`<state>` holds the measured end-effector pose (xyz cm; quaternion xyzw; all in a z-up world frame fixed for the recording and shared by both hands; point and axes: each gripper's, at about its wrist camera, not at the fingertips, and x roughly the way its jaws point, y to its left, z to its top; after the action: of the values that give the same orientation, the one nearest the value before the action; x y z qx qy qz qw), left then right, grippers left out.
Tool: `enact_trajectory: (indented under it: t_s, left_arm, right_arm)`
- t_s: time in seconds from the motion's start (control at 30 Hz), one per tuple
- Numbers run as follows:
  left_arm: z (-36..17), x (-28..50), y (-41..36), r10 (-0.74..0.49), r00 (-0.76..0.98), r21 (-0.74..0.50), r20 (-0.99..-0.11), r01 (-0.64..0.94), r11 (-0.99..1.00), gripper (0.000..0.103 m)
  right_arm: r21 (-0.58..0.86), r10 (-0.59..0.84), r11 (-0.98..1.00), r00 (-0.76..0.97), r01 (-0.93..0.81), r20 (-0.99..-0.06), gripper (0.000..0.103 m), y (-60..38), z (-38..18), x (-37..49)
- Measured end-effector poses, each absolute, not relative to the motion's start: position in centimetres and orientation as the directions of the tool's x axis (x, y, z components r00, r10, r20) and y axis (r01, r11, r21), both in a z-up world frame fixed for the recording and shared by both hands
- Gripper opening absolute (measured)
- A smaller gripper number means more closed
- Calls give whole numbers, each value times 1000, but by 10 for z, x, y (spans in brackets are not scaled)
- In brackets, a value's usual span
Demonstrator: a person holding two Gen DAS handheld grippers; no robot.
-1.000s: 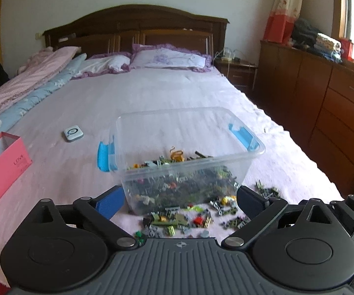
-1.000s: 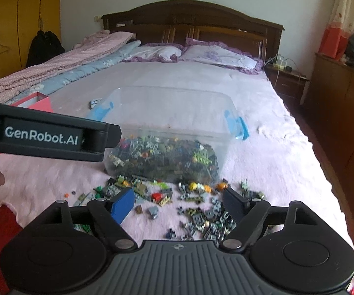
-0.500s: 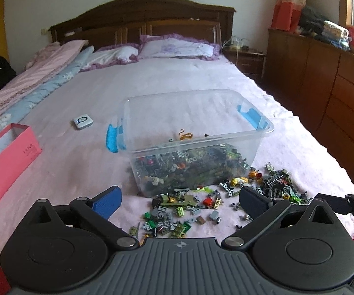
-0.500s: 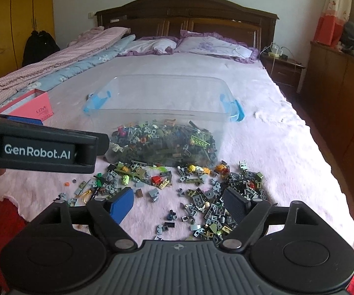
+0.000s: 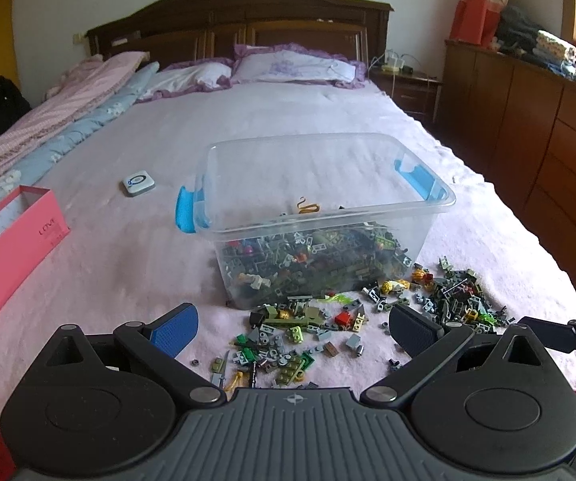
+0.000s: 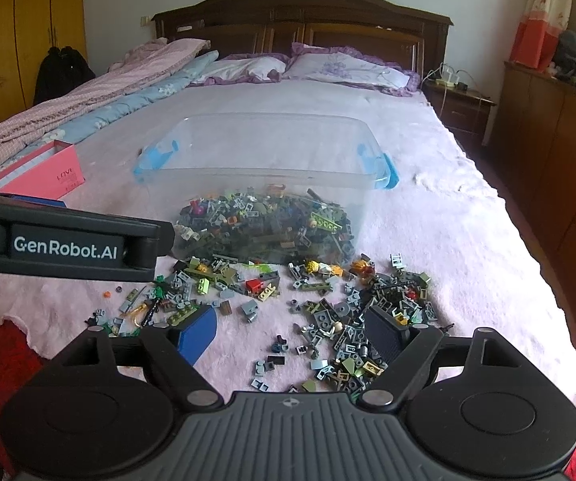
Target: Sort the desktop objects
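The left gripper [image 5: 293, 328] has its jaws spread wide and empty, hovering over the loose toy bricks [image 5: 284, 344] scattered on the bed [image 5: 127, 260]. The right gripper [image 6: 294, 330] also stands wide open, holding nothing, with bricks lying between and under its jaws. Just beyond both jaws sits the clear plastic bin [image 6: 256, 152], partly filled with bricks.

"GenRobot.AI" on the left gripper [image 6: 63, 246]; "LOVE" on the pink box [image 5: 11, 252].
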<state>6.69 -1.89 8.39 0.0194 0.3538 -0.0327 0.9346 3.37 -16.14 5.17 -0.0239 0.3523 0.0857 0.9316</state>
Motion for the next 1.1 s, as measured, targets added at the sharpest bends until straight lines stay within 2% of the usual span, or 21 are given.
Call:
enact_trajectory:
  t_s: [1.1]
  left_arm:
    - [75, 68, -25, -47, 729, 16, -683, 79, 997, 103]
  right_arm:
    - [95, 147, 989, 706, -113, -693, 86, -170, 44, 40]
